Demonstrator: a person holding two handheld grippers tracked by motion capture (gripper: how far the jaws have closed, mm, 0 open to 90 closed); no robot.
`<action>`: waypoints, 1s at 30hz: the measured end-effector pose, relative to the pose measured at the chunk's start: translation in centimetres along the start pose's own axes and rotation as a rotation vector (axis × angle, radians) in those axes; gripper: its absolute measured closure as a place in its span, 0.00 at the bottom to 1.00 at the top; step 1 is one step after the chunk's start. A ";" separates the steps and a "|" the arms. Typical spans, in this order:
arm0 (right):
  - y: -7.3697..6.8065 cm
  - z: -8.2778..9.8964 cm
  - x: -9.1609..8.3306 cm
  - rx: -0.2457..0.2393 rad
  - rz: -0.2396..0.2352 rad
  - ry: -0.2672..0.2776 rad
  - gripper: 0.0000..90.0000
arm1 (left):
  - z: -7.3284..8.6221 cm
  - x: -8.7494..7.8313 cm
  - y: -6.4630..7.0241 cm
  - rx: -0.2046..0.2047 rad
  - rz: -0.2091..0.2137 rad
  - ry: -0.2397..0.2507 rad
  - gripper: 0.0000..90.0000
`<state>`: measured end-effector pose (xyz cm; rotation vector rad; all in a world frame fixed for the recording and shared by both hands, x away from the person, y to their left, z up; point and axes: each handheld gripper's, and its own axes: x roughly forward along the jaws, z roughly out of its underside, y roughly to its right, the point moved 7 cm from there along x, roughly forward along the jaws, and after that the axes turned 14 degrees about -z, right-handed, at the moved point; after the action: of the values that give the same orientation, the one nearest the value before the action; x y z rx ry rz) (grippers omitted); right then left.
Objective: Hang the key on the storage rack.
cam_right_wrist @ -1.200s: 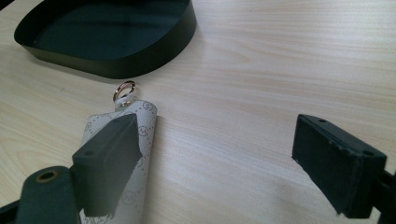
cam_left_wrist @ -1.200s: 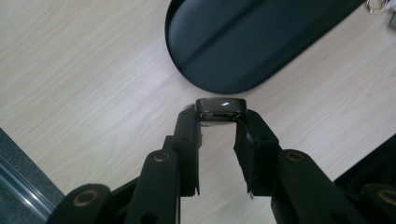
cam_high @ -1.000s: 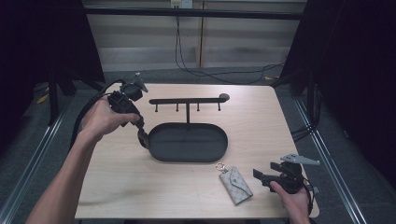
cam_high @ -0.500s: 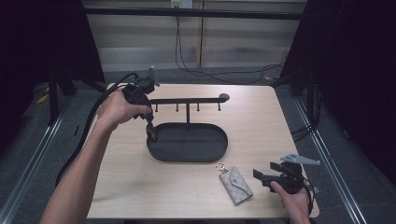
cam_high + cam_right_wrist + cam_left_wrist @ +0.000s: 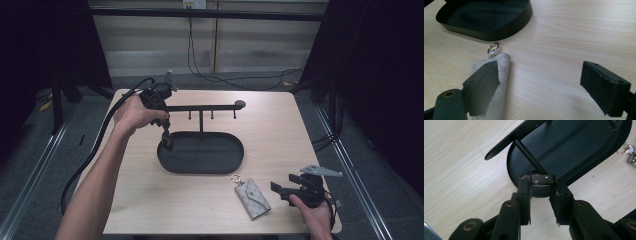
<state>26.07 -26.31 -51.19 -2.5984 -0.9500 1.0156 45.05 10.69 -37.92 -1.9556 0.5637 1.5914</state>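
Note:
My left gripper [image 5: 166, 140] points down over the left end of a black oval tray [image 5: 200, 170]. It is shut on a small glossy dark brown piece [image 5: 542, 179], pinched between the fingertips just above the tray's rim [image 5: 579, 147]. A black T-shaped stand with hooks [image 5: 210, 106] rises from the tray; its bar [image 5: 506, 142] passes beyond the held piece. My right gripper [image 5: 284, 186] rests low at the table's front right, open, with bare wood between its jaws [image 5: 539, 75]. A grey patterned key pouch [image 5: 253, 197] with a metal ring [image 5: 493, 46] lies just left of it, partly behind one jaw.
The light wooden table [image 5: 280, 130] ends close behind the right hand at the front right corner. A thick black cable [image 5: 100, 145] trails from the left gripper off the left edge. The tray's wall [image 5: 499, 27] stands beyond the pouch.
The left hand carried its held piece rightward, from beside the tray's left end to over that end. The right gripper and the pouch stayed put.

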 end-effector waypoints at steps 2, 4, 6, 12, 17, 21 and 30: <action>0.0 0.0 0.0 0.001 0.000 -0.001 0.17 | -0.2 -0.2 0.0 -0.004 -0.006 0.003 0.79; 0.0 0.0 0.0 0.003 0.000 -0.001 0.17 | -0.4 -0.2 0.1 -0.013 -0.014 0.001 0.79; 0.0 0.0 0.0 0.000 0.001 -0.001 0.17 | -0.5 -0.1 0.0 -0.009 -0.021 -0.010 0.79; 0.0 0.0 0.0 0.003 0.001 -0.001 0.17 | -0.8 0.6 0.0 -0.029 -0.026 0.015 0.79; 0.0 0.0 0.1 0.004 0.002 -0.001 0.17 | -1.2 0.9 -0.1 -0.058 -0.027 0.036 0.77; -0.1 0.0 0.1 0.000 -0.002 -0.005 0.18 | -0.9 1.8 -0.2 -0.068 -0.024 0.029 0.66; 0.2 -0.1 0.1 0.024 -0.006 0.004 0.18 | 0.0 1.8 -0.7 -0.094 0.028 0.076 0.43</action>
<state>26.28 -26.43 -51.29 -2.5755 -0.9388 1.0140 45.89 11.22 -39.56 -2.0940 0.5582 1.5922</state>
